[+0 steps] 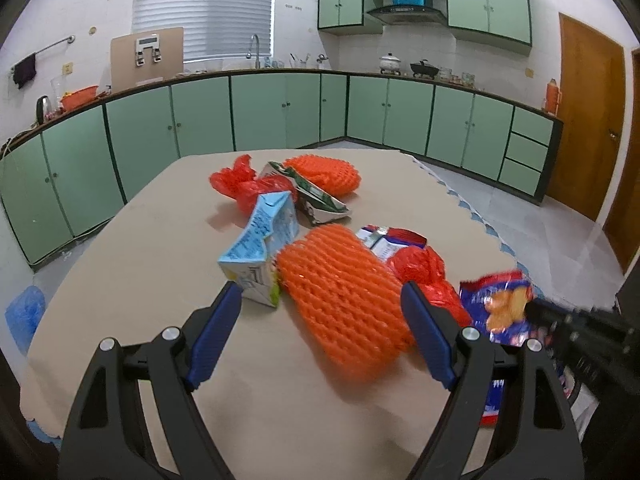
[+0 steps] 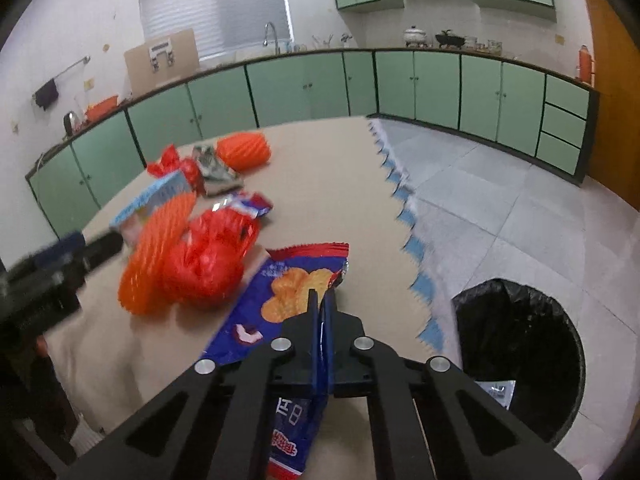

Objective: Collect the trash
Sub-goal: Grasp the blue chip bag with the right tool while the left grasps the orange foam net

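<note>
The job has only just begun; the right tongs (image 2: 320, 300) are pinched tight on the chip bag (image 2: 280, 292), which lies on the bench (image 2: 328, 184) near the black bin (image 2: 520, 344) on the floor; the left tongs (image 1: 320, 332) gape wide over the orange foam net (image 1: 340, 292), gripping nothing; cartons, red bags and another net wait on the bench; something pale lies in the bin.

Glossy foil crisp bag (image 2: 280, 292), ribbed orange foam net (image 1: 344, 296), crinkly red plastic bag (image 2: 208, 268), matt beige worktop (image 1: 160, 248).
</note>
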A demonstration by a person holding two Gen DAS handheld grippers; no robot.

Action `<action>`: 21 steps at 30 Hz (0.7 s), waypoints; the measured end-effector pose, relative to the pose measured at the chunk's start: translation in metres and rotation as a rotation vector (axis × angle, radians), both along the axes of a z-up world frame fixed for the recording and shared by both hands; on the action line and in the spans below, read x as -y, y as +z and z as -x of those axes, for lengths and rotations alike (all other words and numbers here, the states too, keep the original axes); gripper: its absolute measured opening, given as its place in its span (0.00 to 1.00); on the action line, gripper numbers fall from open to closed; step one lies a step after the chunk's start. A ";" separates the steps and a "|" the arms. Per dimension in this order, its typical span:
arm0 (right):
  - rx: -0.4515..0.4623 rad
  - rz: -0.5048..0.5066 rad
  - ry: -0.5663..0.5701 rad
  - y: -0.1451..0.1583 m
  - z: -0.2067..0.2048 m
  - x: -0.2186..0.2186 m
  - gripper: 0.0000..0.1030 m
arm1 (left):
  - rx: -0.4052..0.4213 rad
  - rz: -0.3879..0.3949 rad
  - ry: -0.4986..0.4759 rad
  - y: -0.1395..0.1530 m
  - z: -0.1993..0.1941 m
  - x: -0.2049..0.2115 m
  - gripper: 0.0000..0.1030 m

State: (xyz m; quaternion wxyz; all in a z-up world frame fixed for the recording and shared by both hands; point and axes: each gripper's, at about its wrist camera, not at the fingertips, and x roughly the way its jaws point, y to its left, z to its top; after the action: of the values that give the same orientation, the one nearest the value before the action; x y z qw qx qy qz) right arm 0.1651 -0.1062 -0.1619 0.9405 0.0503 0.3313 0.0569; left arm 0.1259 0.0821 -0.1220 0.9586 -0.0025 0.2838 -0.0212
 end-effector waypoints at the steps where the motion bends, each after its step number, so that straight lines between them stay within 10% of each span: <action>1: 0.007 -0.002 -0.005 0.003 -0.001 0.003 0.03 | -0.003 0.000 -0.003 -0.001 -0.001 0.002 0.77; 11: 0.042 -0.010 -0.017 0.016 -0.009 0.012 0.03 | -0.049 -0.051 -0.012 -0.013 -0.016 0.032 0.77; 21: 0.073 -0.008 0.015 0.025 -0.005 0.008 0.03 | -0.110 0.040 0.020 -0.019 -0.023 0.014 0.11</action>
State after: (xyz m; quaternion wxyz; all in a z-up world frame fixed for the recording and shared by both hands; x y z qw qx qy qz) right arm 0.1698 -0.1144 -0.1374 0.9512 0.0495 0.2970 0.0671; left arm 0.1488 0.0678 -0.1411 0.9414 -0.0259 0.3357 -0.0173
